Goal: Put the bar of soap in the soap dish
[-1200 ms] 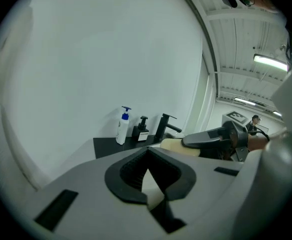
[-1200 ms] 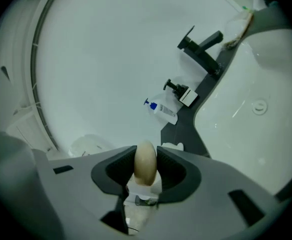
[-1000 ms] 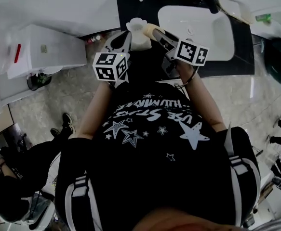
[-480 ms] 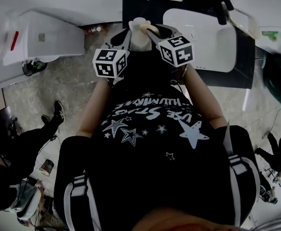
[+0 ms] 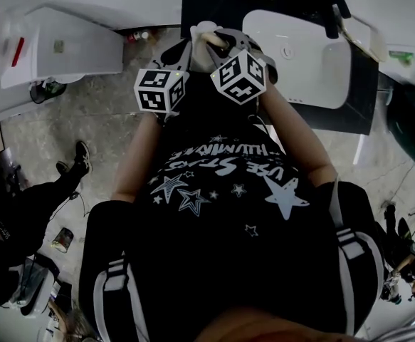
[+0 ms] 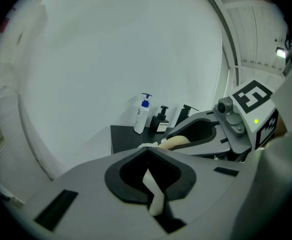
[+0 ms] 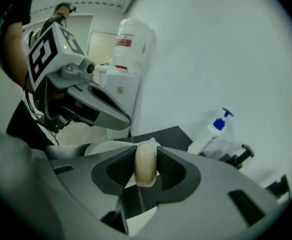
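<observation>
Two grips: left tongs (image 6: pixel 148 171) pinch the white shallow soap dish (image 7: pixel 103 148) by its rim, right tongs (image 7: pixel 147 156) clamp the cream oval soap bar (image 7: pixel 146 173) (hovering just above); next, I'd say, lower and release.

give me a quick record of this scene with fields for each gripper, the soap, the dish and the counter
right gripper: fingers closed on the bar of soap, held on edge
left gripper: fingers closed on a thin pale rim, apparently the soap dish
progress: soap over the dish, not yet released
counter: black, with pump bottle and white sink
</observation>
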Available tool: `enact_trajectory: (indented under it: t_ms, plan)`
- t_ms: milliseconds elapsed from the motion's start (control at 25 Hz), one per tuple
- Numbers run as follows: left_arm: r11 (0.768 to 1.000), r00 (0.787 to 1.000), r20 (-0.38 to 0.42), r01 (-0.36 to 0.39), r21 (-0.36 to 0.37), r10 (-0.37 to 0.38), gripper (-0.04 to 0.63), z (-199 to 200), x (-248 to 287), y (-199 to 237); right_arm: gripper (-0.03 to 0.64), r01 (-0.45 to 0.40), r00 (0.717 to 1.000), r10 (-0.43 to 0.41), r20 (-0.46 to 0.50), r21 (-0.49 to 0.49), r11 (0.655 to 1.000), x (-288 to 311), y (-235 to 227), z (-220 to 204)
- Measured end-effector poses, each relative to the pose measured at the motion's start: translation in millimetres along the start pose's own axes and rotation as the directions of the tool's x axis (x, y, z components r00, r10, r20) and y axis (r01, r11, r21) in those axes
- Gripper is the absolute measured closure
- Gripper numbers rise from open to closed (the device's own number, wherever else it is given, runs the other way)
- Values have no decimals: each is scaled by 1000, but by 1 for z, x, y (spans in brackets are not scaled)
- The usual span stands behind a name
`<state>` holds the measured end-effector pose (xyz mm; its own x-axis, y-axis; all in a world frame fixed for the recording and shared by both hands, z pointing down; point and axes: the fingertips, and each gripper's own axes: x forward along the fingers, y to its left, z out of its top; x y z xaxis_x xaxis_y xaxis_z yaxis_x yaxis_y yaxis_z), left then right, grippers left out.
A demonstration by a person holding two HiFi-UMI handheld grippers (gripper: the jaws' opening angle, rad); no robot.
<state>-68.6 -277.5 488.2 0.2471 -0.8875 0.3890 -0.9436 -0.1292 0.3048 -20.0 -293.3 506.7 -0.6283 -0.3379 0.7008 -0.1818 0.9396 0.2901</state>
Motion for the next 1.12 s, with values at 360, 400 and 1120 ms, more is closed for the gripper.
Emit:
enact_trajectory:
  t_ms: [360, 400, 1120]
  plan:
    - [1000, 1000, -7, 8, 2, -8, 584, -2, -1, -1, 486, 10, 994, -34, -103, -225, 974, 7, 12, 1]
    - [1000, 1000, -9, 12, 3, -12, 584, -2, -1, -1, 486, 9, 993, -35, -109, -227, 974, 7, 12, 1]
    - [999, 999, -17, 47, 12, -47, 584, -6, -13, 1, 474, -93, 990, 84, -117, -73, 993, 5, 35, 5]
